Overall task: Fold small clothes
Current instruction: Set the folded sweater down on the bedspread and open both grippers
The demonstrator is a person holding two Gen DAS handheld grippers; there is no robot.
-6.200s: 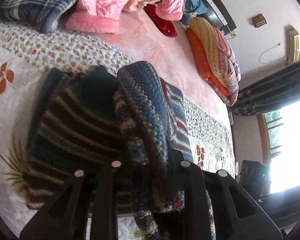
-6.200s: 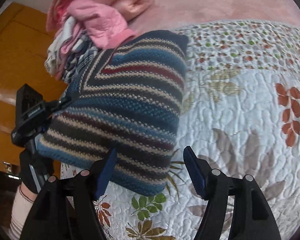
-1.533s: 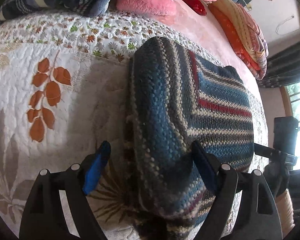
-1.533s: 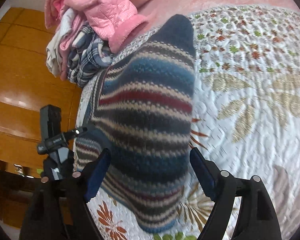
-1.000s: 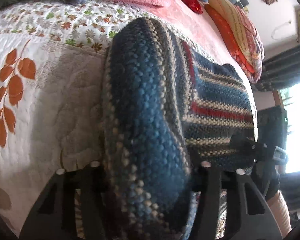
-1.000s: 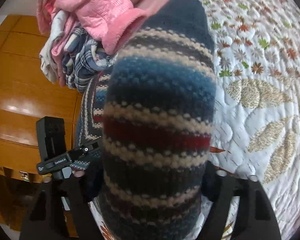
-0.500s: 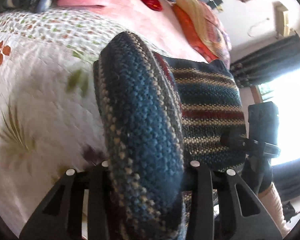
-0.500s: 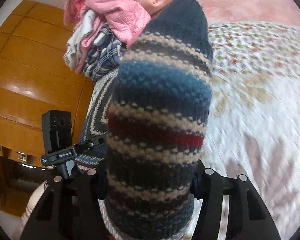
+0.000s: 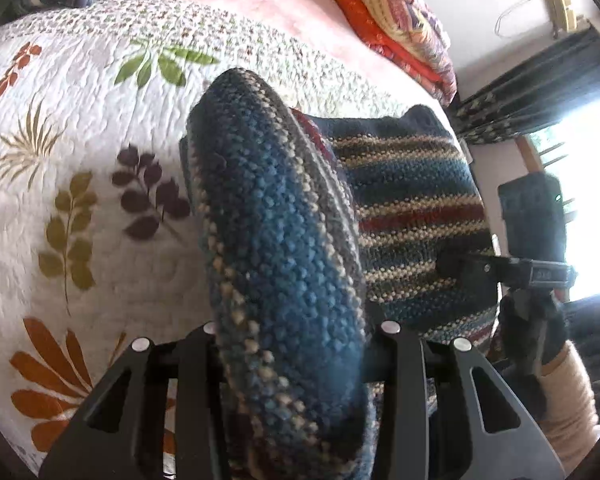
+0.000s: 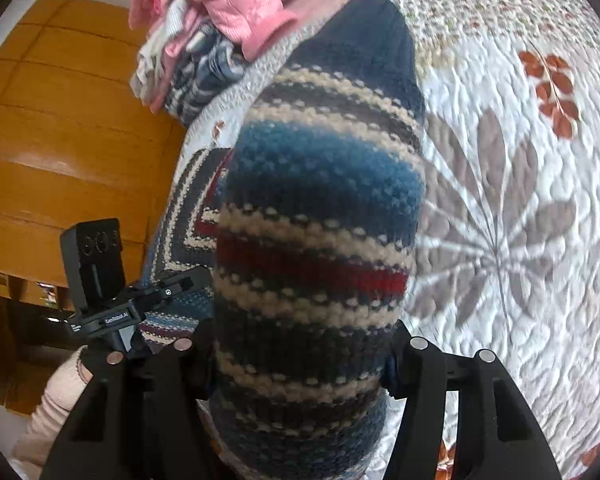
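- sweater point(image 9: 284, 240) fills the middle of both views, a thick striped knit already doubled over, bulging up between the fingers of each gripper with the rest draped over the leafy quilt point(image 9: 80, 128).
- left gripper point(image 9: 296, 360) is clamped on one end of the bundle; the right gripper point(image 10: 300, 364) pinches the other end, low in its frame.
- looks like a carry or final fold to me, so i'd keep both ends level and move them together, otherwise the layers slide apart.
- set it down flat on bare quilt, away from the pink and plaid clothes pile point(image 10: 204, 32) in the upper left of the right view.
- don't let go until the knit rests fully, it's bulky and will spring open.
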